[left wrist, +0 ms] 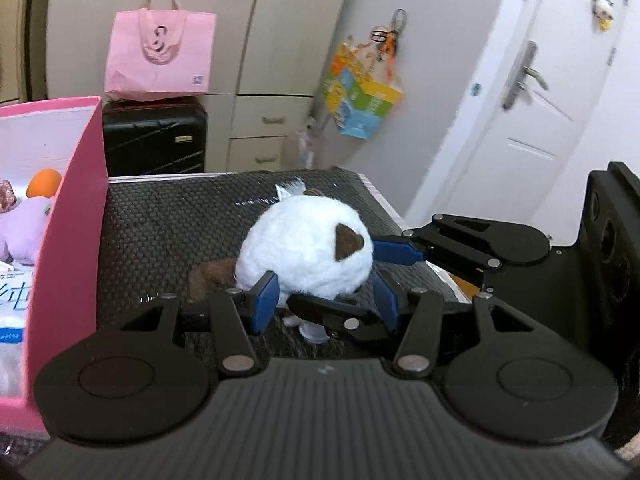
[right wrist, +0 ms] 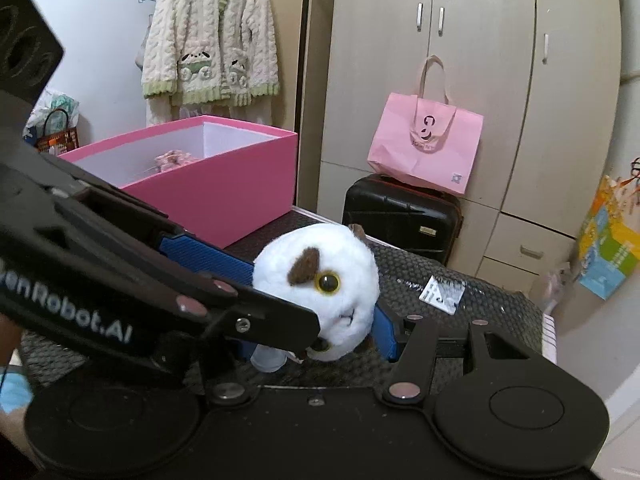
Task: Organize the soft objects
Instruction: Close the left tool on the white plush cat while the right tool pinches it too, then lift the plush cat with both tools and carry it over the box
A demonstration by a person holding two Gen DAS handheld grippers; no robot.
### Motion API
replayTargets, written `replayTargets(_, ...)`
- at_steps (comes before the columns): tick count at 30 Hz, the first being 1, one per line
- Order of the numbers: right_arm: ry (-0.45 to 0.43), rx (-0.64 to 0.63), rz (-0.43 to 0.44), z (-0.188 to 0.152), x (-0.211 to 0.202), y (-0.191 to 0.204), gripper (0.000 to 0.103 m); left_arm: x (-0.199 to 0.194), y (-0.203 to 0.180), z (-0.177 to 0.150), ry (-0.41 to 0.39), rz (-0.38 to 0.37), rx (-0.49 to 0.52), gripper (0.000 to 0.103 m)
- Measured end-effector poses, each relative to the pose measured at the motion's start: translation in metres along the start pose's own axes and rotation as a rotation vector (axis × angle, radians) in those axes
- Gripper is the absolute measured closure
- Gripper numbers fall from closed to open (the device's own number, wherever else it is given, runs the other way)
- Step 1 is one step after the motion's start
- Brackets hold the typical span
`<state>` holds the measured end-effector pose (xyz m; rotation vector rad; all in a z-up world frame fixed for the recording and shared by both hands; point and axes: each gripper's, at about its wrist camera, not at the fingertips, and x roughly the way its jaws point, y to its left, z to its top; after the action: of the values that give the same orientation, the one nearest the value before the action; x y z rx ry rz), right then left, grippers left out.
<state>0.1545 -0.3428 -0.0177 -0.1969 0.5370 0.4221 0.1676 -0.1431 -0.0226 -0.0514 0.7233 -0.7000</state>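
A round white plush cat with brown ears rests on a dark textured table. My left gripper has its blue pads on either side of the plush's lower part. My right gripper comes in from the right, its pads against the plush's right side; in the right wrist view the plush sits between its fingers. A pink box stands left of the plush, with a purple plush and an orange ball inside.
A black suitcase with a pink tote bag stands behind the table by wardrobes. A colourful bag hangs on the wall near a white door. A white label lies on the table.
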Motion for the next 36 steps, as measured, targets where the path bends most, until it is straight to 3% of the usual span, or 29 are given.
replayTargets(4,0.013,0.026,-0.018,0.000,-0.016,0.017,0.042,-0.021,0.002,-0.010,0.003,-0.041,0.019,0.053)
replayTargets(16,0.097,0.016,0.004,0.007,-0.043,0.068,0.042,-0.067,0.016,-0.024,0.109,-0.085,-0.068,0.052)
replayTargets(21,0.096,0.024,0.086,0.021,-0.059,0.088,0.041,-0.104,0.029,-0.023,0.138,-0.110,-0.103,0.050)
replayTargets(27,0.102,-0.020,0.160,0.042,-0.063,0.121,0.040,-0.143,0.044,-0.020,0.174,-0.076,-0.129,0.050)
replayTargets(32,0.063,-0.065,0.173,0.064,-0.069,0.145,0.040,-0.176,0.050,-0.012,0.136,-0.034,-0.118,0.051)
replayTargets(36,0.002,-0.065,0.181,0.088,-0.067,0.151,0.040,-0.200,0.054,0.000,0.032,0.017,-0.073,0.051)
